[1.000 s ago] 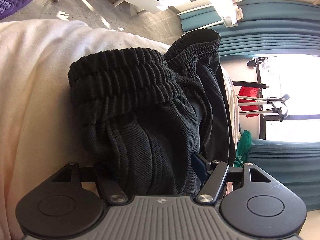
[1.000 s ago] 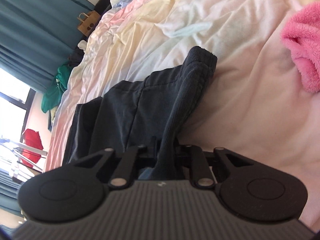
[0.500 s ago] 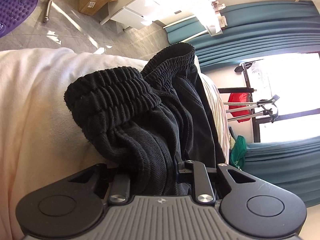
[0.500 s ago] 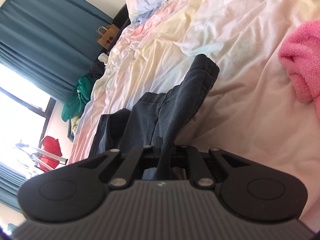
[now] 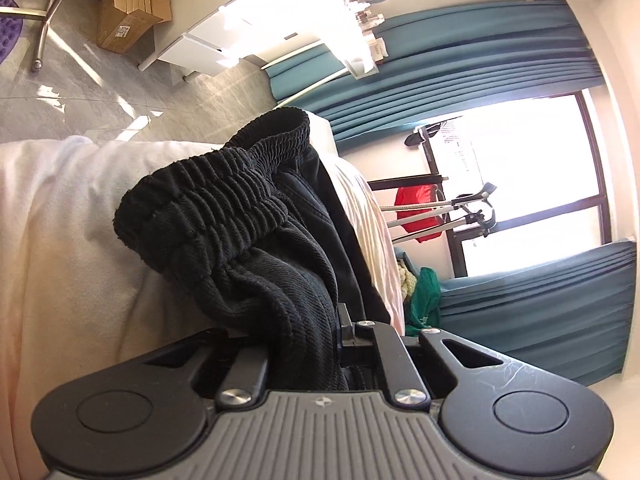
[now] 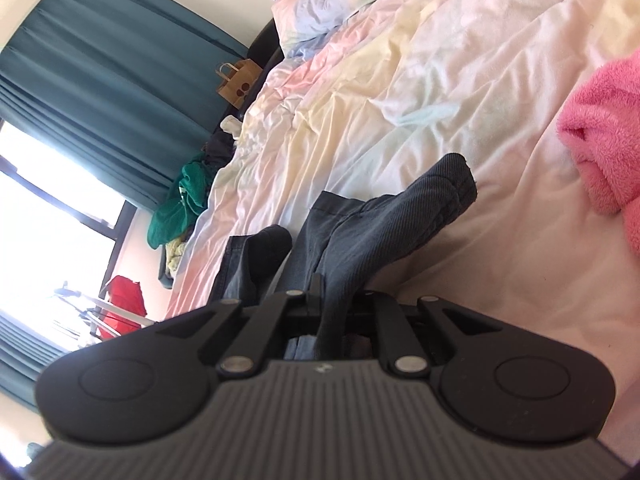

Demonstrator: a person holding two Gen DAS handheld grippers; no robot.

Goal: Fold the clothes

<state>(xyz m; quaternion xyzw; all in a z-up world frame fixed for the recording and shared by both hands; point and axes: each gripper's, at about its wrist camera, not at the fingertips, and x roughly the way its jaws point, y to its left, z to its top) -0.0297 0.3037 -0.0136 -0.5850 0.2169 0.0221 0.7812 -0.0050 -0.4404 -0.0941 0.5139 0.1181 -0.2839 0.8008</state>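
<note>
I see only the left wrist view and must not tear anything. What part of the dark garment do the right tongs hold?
Observer: The right tongs are shut on a hem end of the dark pants, opposite your waistband.
Operator: Is anything near that end?
Observer: Yes, a pink fleece item lies on the bedding, beside that end and apart from it.
Operator: Is the middle lifted?
Observer: No, part rests on the bedding.

Trousers (image 6: pixel 372 232) lie on the bed (image 6: pixel 440 92), fleece (image 6: pixel 604 128) to their right
</note>
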